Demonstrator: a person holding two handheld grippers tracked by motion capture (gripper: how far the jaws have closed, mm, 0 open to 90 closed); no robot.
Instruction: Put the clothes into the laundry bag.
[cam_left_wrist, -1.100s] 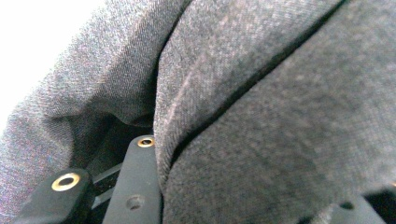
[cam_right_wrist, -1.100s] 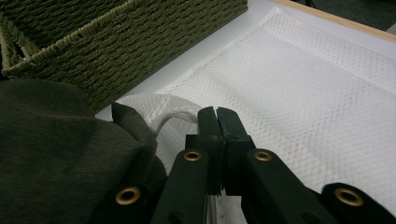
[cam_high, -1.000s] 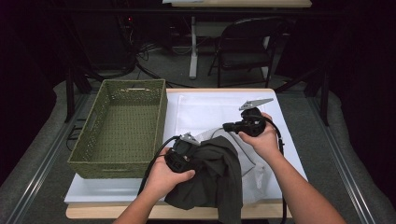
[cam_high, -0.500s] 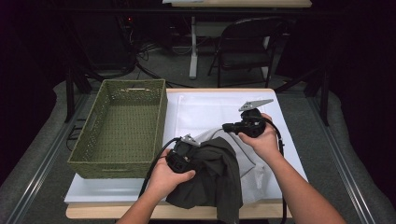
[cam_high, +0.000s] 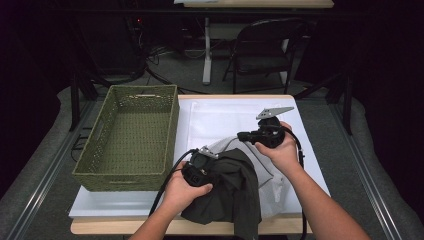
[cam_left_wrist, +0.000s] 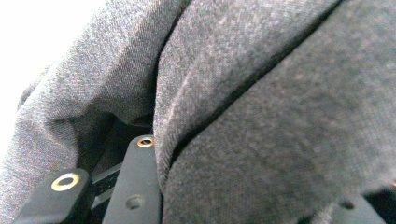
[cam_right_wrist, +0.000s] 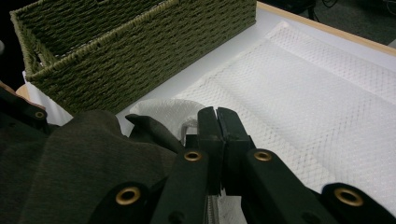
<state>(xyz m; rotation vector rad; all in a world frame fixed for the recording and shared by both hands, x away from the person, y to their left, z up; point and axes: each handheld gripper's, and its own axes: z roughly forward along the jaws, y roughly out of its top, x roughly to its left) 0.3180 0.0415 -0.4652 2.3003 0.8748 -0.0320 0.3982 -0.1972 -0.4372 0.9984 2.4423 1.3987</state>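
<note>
Both forearms in from the bottom edge of the high view, bare, angled inward toward each other. Left hand (cam_high: 186, 186) wrapped around the left gripper (cam_high: 202, 167) from below, low and close to the near table edge, cable looping off to the left; in the left gripper view, jaws partly apart and clamped on a thick fold of dark cloth. Right hand (cam_high: 280, 150) farther forward and higher, cupping the right gripper (cam_high: 243, 135), grey three-cornered plate on top, nose pointing left. In the right gripper view, right gripper (cam_right_wrist: 217, 122) jaws pressed flat together, pads touching.
</note>
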